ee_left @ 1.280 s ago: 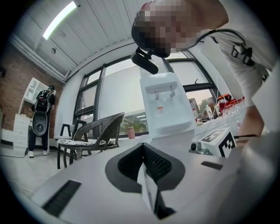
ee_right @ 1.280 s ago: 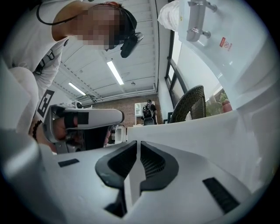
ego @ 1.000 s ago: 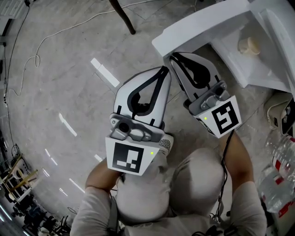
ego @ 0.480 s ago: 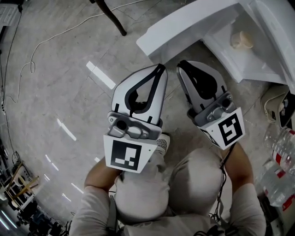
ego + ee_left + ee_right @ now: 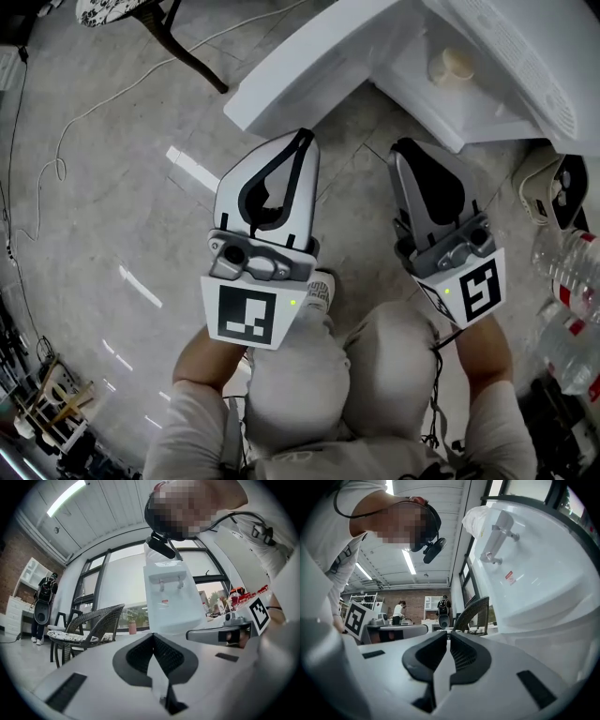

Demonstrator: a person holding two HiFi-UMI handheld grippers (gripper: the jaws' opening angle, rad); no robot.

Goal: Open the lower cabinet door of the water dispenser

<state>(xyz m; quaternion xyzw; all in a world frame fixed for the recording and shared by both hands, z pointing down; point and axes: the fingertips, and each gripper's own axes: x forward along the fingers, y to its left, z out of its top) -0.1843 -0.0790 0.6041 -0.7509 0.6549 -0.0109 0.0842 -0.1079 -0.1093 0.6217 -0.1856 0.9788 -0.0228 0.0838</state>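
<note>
The left hand-held gripper [image 5: 304, 138] and the right hand-held gripper [image 5: 405, 146] are both closed and empty, just before the water dispenser [image 5: 511, 66], touching nothing.

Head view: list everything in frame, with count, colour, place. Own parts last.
water dispenser: 1, white, top right
cabinet door: 1, white, swung open, top centre
round object: 1, beige, inside the open cabinet
chair: 1, dark legs, top left
cable: 1, white, floor at left
bottles: several, clear with red labels, right edge
left gripper: 1, white, shut, empty, centre
right gripper: 1, white, shut, empty, right of centre
person's legs: 2, light grey trousers, bottom centre
</note>
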